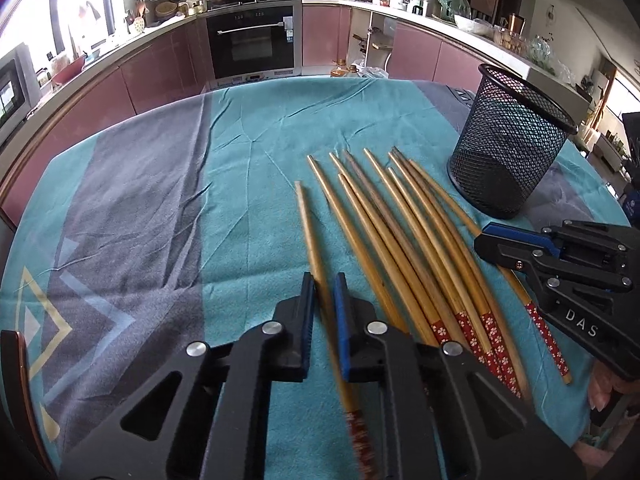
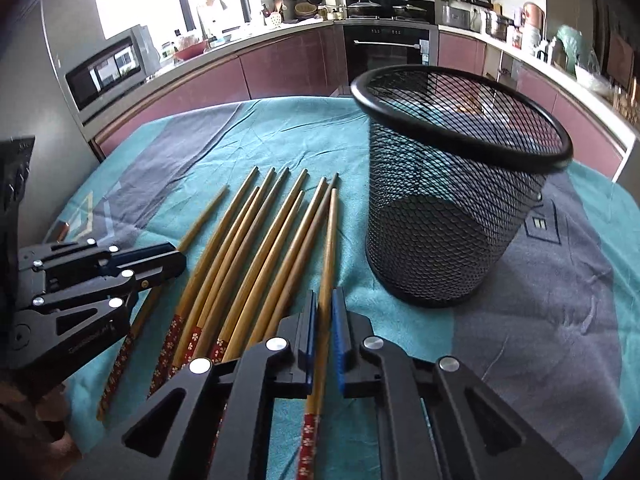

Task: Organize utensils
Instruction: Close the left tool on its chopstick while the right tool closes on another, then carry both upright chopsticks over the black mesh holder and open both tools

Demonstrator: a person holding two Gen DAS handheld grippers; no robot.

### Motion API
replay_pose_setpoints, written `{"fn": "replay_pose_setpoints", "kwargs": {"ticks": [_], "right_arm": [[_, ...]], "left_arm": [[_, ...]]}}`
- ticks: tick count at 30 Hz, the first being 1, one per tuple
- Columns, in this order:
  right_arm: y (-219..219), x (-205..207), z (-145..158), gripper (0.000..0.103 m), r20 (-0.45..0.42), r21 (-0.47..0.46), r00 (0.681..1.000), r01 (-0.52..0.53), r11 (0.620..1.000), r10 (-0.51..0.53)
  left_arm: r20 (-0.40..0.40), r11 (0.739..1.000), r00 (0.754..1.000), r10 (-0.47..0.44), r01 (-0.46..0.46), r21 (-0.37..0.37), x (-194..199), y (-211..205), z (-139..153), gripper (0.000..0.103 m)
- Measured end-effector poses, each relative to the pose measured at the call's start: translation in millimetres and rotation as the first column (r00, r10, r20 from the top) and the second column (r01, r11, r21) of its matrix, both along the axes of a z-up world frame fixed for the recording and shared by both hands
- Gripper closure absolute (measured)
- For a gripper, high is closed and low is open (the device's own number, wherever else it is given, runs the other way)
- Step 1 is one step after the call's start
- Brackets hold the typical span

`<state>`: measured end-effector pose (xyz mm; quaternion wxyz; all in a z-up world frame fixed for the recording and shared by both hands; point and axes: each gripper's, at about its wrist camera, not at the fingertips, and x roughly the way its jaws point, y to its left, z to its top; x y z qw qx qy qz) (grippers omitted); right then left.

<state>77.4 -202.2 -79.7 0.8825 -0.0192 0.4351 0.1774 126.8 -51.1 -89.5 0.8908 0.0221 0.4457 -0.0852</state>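
Observation:
Several wooden chopsticks (image 1: 400,236) with red flowered ends lie fanned on the teal tablecloth; they also show in the right wrist view (image 2: 256,248). My left gripper (image 1: 322,284) is shut on the leftmost chopstick (image 1: 310,232). My right gripper (image 2: 324,300) is shut on the rightmost chopstick (image 2: 330,236). A black mesh cup (image 1: 508,140) stands upright and looks empty to the right of the chopsticks, close in the right wrist view (image 2: 452,184). The right gripper shows in the left wrist view (image 1: 486,245), the left gripper in the right wrist view (image 2: 176,264).
The table carries a teal and grey cloth (image 1: 160,200). Behind it run a kitchen counter with purple cabinets (image 1: 160,68) and an oven (image 1: 252,40). A chair back (image 1: 16,392) stands at the table's left edge.

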Motion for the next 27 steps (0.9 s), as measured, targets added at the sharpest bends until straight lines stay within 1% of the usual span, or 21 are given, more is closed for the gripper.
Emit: {"fn": "replay_pose_setpoints", "kwargs": {"ticks": [4,9,13,16,19,27], "right_arm": [[-8,-3,3,0.097,-0.005,0.045,1.000,0.003,0.999,-0.003],[-11,-12,13,0.097,0.019,0.087,0.999,-0.032,0.996,0.030],[-15,-21,28,0.097,0.060,0.126,0.996,-0.066,0.990,0.059],[-20,-28,42,0.097,0.098,0.150,0.993,-0.080,0.986,0.065],[-29,-32,57,0.097,0.134,0.181,0.989,-0.081,0.980,0.057],[-50,-36,95,0.097,0.236,0.235,0.971,-0.093,0.968,0.036]], "left_arm": [[0.001,1.000,1.000,0.010,-0.010,-0.025,-3,2,1,0.095],[0.005,0.997,1.000,0.012,-0.012,-0.072,-12,13,7,0.095],[0.014,0.989,1.000,-0.015,0.017,-0.149,-20,22,22,0.095],[0.050,0.980,0.998,-0.049,0.057,-0.191,-26,23,40,0.095],[0.096,0.962,0.991,-0.094,0.115,-0.247,-33,23,65,0.095],[0.207,0.919,0.967,-0.151,0.214,-0.330,-50,26,119,0.095]]}}
